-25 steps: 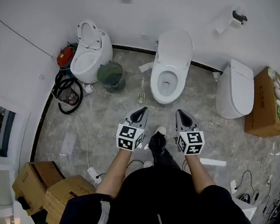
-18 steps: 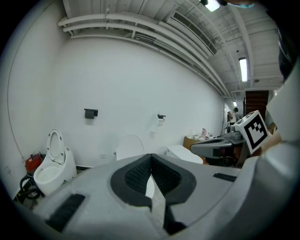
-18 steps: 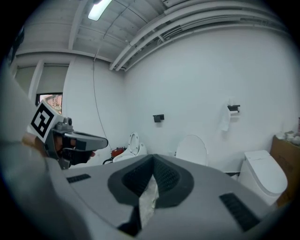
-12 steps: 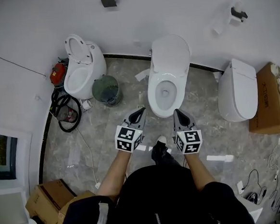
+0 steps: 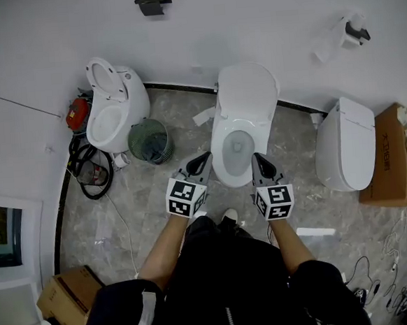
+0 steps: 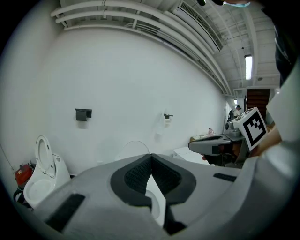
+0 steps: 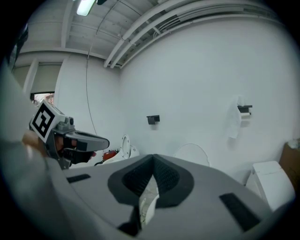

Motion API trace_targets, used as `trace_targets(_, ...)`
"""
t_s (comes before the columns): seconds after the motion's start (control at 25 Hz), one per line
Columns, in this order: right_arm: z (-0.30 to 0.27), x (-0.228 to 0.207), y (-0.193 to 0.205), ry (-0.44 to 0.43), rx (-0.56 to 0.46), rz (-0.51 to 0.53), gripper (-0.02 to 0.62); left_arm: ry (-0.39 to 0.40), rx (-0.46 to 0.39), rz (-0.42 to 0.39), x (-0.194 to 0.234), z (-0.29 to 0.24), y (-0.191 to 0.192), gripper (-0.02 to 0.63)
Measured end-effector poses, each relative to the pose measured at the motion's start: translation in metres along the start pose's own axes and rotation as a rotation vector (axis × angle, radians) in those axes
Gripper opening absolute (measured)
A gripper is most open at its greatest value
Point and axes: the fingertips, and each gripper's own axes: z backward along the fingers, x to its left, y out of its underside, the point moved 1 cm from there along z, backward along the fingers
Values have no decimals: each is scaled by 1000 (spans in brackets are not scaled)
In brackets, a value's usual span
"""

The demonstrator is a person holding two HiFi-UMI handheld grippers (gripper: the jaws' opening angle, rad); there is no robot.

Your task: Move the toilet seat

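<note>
Standing on marbled floor [image 5: 146,191] against wall [image 5: 248,21]: toilet [image 5: 242,123].

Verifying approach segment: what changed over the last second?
The person stepped up to the middle toilet: left tool and right tool, earlier short of it, now flank its bowl. Both stayed shut, empty; lid up as before.

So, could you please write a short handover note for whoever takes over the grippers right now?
Left gripper: shut, empty, at the front-left of the middle toilet.
Right gripper: shut, empty, at its front-right.
Toilet seat: seems down, untouched; lid is up.
Done: both grippers in place at the toilet.
Left: open a gripper, grip the seat, move it.
</note>
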Motion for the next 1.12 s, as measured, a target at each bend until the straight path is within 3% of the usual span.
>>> trace_targets(0.36,-38,-22,-17,38,-10,-41,3,44,4,1,26,-44,-12,8)
trace_targets(0.6,-56,-28,-5,51,26,-46,3,89,26,9,36,-67,-2,8)
trace_targets(0.84,-71,-40,33,66,100,-75,3,124,75,15,41,-99,29,8)
trace_targets(1.12,-87,-60,113,99,195,-136,3,136,155,50,47,-138,108,8)
